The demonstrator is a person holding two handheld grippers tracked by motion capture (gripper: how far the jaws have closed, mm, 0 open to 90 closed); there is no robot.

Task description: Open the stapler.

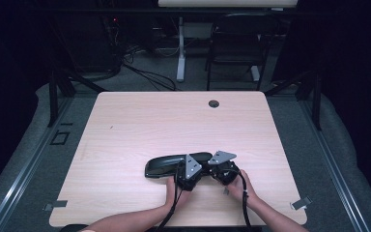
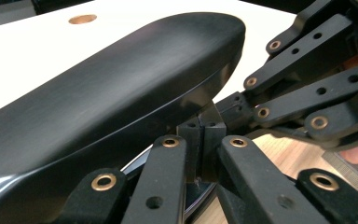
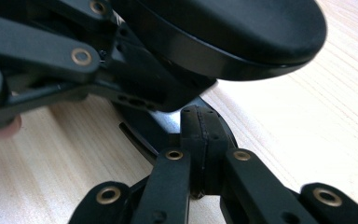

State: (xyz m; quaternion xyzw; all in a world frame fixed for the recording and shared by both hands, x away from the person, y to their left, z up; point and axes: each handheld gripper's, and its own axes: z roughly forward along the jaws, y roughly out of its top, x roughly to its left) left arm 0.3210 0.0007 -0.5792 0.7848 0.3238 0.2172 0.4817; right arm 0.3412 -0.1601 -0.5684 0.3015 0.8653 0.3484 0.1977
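Pale woodgrain table (image 1: 125, 125); glossy, rounded black case (image 1: 166, 164)

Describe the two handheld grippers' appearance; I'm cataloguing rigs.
Both the left gripper and right gripper are matte black linkage frames with brass-coloured pivot rivets, topped by a grey three-cornered plate, each trailing a black cable. Forearms are bare; no sleeves visible.

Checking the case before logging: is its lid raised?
Yes: in the left gripper view the black case gapes, its lid lifted off the base.
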